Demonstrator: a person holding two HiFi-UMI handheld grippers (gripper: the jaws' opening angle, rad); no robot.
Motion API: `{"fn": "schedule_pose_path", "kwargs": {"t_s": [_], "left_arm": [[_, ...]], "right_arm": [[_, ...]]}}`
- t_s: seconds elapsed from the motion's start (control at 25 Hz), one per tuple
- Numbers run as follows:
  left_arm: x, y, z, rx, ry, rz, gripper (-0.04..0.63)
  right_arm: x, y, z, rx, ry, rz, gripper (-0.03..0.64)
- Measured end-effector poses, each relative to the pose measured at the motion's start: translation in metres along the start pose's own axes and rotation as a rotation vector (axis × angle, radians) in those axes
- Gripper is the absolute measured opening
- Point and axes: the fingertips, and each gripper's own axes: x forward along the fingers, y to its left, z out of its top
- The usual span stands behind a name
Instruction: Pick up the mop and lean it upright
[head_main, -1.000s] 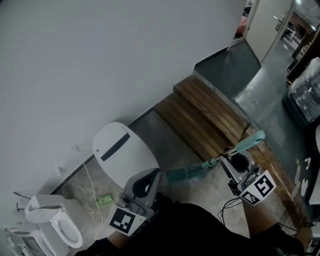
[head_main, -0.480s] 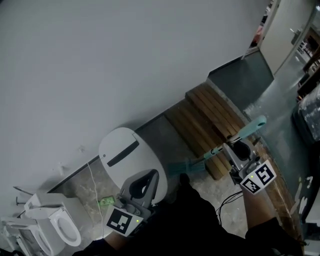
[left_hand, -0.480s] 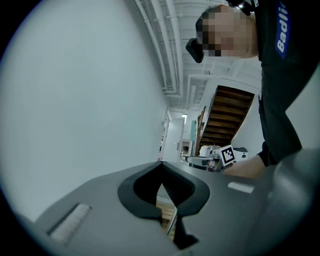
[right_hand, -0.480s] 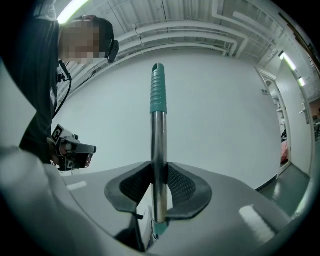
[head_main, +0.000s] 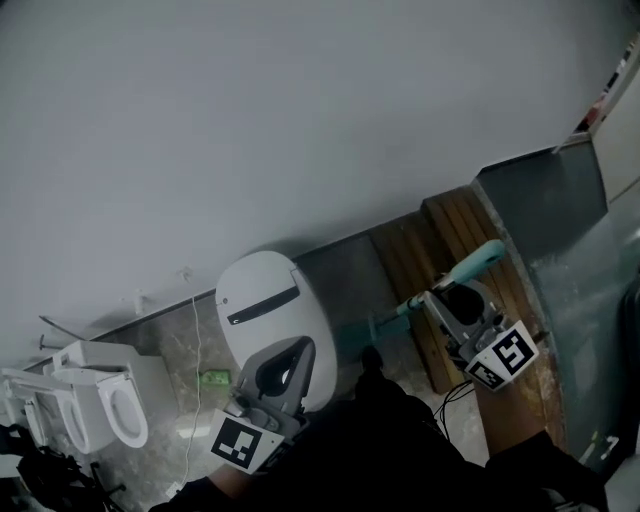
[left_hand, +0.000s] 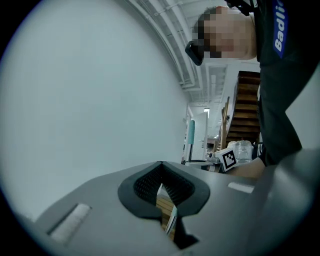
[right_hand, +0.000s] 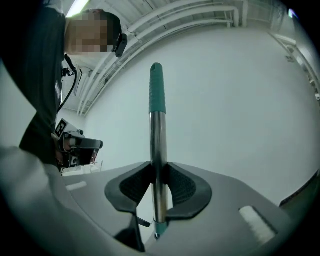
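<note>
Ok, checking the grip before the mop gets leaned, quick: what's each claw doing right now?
Left claw: closed, nothing in it.
Right claw: closed on the mop handle.

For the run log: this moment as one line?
right gripper: shut on mop handle | left gripper: shut, empty | mop handle: not yet against wall

Grey stone floor (head_main: 345, 268) being occupied by brown slatted wooden platform (head_main: 452, 248), white oval lidded unit (head_main: 268, 318), white ceramic toilet (head_main: 102, 410), small green packet (head_main: 213, 378).
</note>
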Motion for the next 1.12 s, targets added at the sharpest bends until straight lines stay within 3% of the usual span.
{"fn": "schedule_pose_path", "kwargs": {"t_s": [0.4, 0.6, 0.88, 1.12], "left_arm": [[0.043, 0.032, -0.018, -0.04, 0.043, 0.217, 0.012], [0.047, 0.044, -0.023, -0.058, 0.06, 0.297, 0.012], [0.055, 0.063, -0.022, -0.056, 0.077, 0.349, 0.012], [0.045, 0.058, -0.029, -0.061, 0.102, 0.397, 0.012]], "right_arm": [[0.083, -0.068, -0.023, -0.003, 0.026, 0.195, 0.104], [0.119, -0.096, -0.037, -0.015, 0.034, 0.226, 0.104], [0.18, -0.124, -0.06, -0.046, 0.051, 0.272, 0.104], [0.203, -0.142, -0.077, -0.047, 0.064, 0.259, 0.104]]}}
